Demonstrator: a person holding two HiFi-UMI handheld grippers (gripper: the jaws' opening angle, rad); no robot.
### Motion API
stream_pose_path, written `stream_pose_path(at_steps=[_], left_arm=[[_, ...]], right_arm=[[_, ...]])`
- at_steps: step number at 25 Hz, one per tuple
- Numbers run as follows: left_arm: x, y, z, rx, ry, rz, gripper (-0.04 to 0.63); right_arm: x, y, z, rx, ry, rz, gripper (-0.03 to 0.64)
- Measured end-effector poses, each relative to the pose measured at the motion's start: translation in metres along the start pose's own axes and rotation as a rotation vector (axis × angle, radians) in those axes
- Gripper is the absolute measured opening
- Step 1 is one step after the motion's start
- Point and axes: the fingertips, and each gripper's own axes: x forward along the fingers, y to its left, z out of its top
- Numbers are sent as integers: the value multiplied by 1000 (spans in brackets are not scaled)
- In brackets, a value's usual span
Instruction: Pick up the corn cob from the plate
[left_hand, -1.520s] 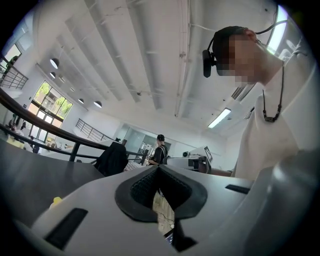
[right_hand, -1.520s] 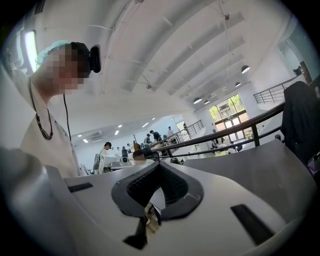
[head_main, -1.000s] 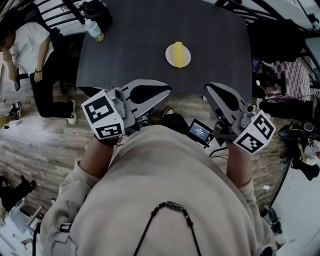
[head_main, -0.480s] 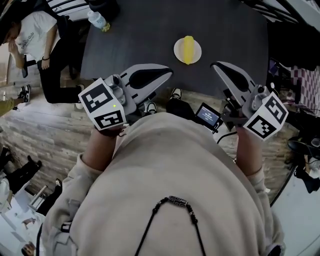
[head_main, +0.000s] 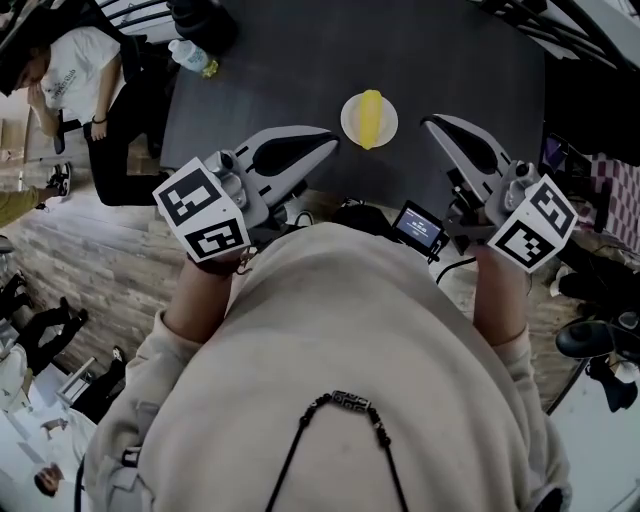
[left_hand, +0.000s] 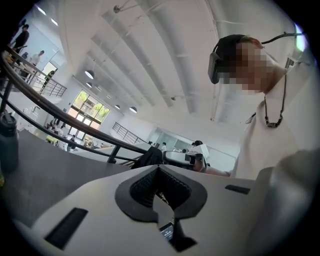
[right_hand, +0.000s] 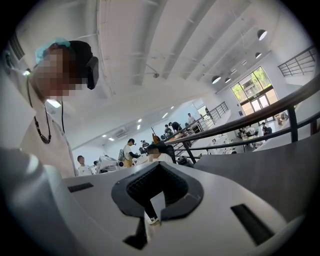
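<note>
In the head view, the corn cob (head_main: 370, 116) lay on its plate (head_main: 349, 127) on the dark table (head_main: 470, 60), between the tips of the left gripper (head_main: 327, 141) and the right gripper (head_main: 432, 124). A bottle (head_main: 190, 57) stood at the far corner. The left gripper view and the right gripper view each showed jaws clenched together, holding nothing. A second before, both tips were farther from the plate.

Left tool (head_main: 331, 140) and right tool (head_main: 429, 123) neared the plate (head_main: 350, 121).
</note>
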Motion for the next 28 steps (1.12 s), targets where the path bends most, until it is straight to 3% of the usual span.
stream_pose_path(at_steps=[9, 13, 16, 22, 28], left_arm=[[26, 5, 2, -14, 55, 29, 6], [35, 6, -3, -12, 85, 34, 6], [34, 5, -2, -8, 96, 23, 6], [36, 10, 8, 4, 101, -75, 6], [31, -2, 33, 70, 72, -184, 6]], right_arm=[[-5, -30, -2, 65, -7, 41, 15], [-15, -40, -3, 167, -71, 109, 15], [-17, -45, -5, 189, -96, 77, 15], [-10, -38, 4, 174, -123, -5, 15], [-13, -10, 22, 130, -184, -64, 15]])
